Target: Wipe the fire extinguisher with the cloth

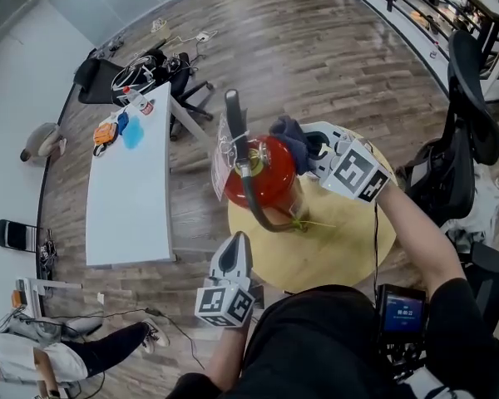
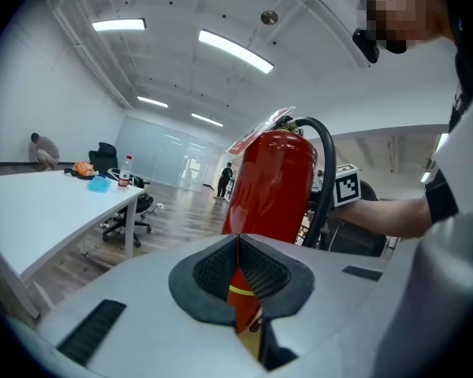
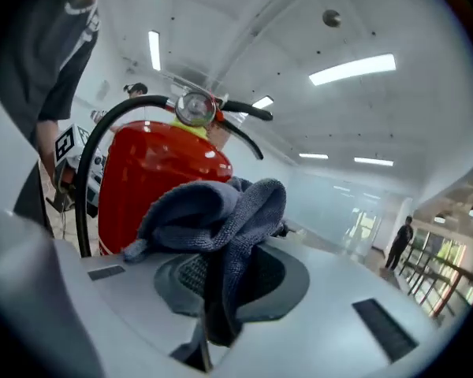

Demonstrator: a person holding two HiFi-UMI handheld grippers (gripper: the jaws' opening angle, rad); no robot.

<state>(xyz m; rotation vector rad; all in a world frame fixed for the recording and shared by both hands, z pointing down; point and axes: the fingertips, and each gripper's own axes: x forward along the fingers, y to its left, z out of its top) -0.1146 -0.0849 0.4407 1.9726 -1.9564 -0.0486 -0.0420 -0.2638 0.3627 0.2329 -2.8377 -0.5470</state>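
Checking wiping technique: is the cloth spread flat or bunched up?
Bunched: the cloth sits wadded, pinched between the right gripper's jaws.

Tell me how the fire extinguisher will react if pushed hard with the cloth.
The fire extinguisher stands upright, tall and narrow, on the round table, so a hard push up high might tip it. It looks like rigid metal, probably heavy, so light wiping should hardly shift it. Its glossy paint likely lets the cloth slide.

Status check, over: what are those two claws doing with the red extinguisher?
Right gripper shut on cloth, at fire extinguisher top. Left gripper shut, empty, apart from it. Hose hangs down the near side.
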